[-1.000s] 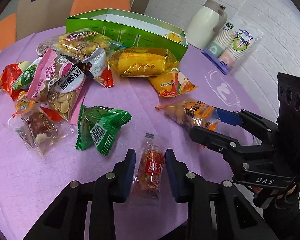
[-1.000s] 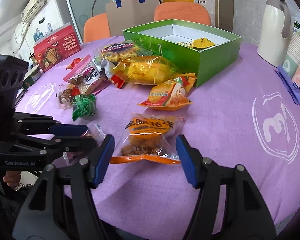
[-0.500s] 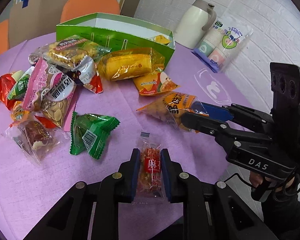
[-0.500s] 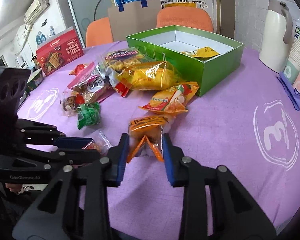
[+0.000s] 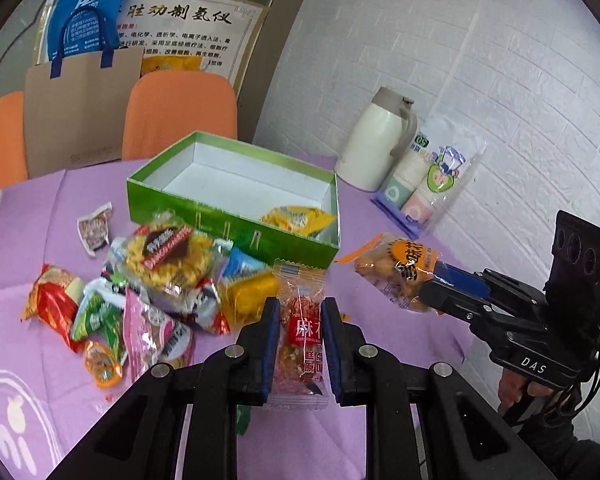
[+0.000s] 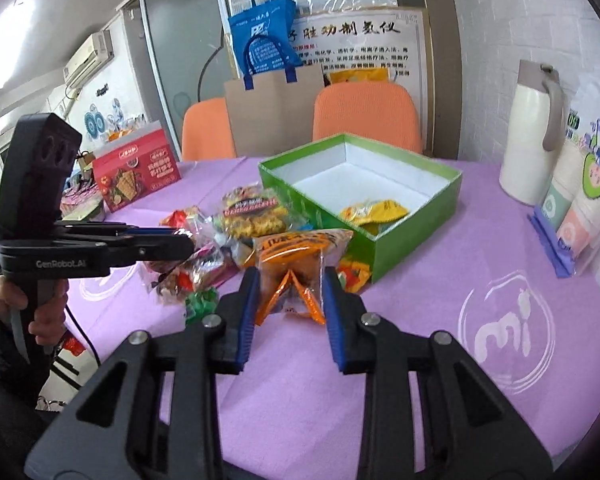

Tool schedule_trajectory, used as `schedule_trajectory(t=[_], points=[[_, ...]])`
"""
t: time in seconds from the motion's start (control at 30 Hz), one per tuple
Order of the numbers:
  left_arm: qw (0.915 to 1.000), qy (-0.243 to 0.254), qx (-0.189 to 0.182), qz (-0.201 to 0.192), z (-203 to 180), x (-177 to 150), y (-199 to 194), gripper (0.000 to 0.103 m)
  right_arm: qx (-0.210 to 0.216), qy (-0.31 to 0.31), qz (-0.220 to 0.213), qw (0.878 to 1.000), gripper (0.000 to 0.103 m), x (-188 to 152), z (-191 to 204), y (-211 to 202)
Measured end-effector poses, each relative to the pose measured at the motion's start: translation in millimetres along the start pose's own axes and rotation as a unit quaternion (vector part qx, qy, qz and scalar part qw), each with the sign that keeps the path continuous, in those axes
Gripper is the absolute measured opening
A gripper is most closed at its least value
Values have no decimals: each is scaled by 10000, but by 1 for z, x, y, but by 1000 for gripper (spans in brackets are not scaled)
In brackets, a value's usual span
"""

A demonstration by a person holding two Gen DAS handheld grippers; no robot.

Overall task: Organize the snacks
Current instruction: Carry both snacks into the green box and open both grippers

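Clear plastic with red print wraps the small snack packet (image 5: 302,322) that the left gripper (image 5: 300,344) has clenched between its blue pads, lifted off the purple tablecloth (image 5: 380,332). The right gripper (image 6: 289,300) grasps an orange peanut packet (image 6: 300,264), its sides pinched so the wrapper folds, also held above the cloth. Just beyond both packets stands the open green box (image 6: 416,236) with white lining; 1 yellow packet (image 6: 374,211) lies in its near corner. Left of the box a loose heap of snacks (image 5: 160,292) covers the cloth. To the right, near the white brick wall, a cream jug (image 6: 534,140) stands beside a bagged stack of paper cups (image 6: 584,196). Behind the table are 2 orange chairs (image 6: 366,116) and a brown paper bag (image 6: 274,108).
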State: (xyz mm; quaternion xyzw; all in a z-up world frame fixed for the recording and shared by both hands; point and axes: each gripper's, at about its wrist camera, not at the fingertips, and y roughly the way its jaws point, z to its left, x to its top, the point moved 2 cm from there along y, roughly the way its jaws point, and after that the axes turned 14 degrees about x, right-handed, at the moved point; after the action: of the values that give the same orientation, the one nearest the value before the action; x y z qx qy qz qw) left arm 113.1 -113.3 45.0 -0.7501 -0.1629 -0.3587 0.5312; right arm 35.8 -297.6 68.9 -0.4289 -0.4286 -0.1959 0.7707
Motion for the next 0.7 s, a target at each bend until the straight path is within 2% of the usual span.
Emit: schedule_trajectory(t=[0.1, 0.2, 0.33, 0.5, 0.63, 0.7], points=[[9999, 22, 63, -143, 1, 28, 11, 21, -118, 45, -218, 9997, 34, 23, -14, 7], [9998, -59, 97, -162, 2, 54, 32, 21, -350, 76, -246, 9991, 34, 38, -33, 27], [9995, -289, 105, 37, 8, 81, 78, 21, -471, 413, -174, 9979, 34, 47, -68, 61], [9981, -469, 176, 355, 13, 96, 131, 21, -486, 741, -34, 9961, 34, 44, -97, 93], [9967, -571, 241, 515, 16, 98, 157, 21, -492, 814, 5, 9955, 34, 42, -109, 110], [9965, -599, 309, 504, 17, 99, 162, 23, -468, 737, 82, 9962, 40, 42, -112, 118]])
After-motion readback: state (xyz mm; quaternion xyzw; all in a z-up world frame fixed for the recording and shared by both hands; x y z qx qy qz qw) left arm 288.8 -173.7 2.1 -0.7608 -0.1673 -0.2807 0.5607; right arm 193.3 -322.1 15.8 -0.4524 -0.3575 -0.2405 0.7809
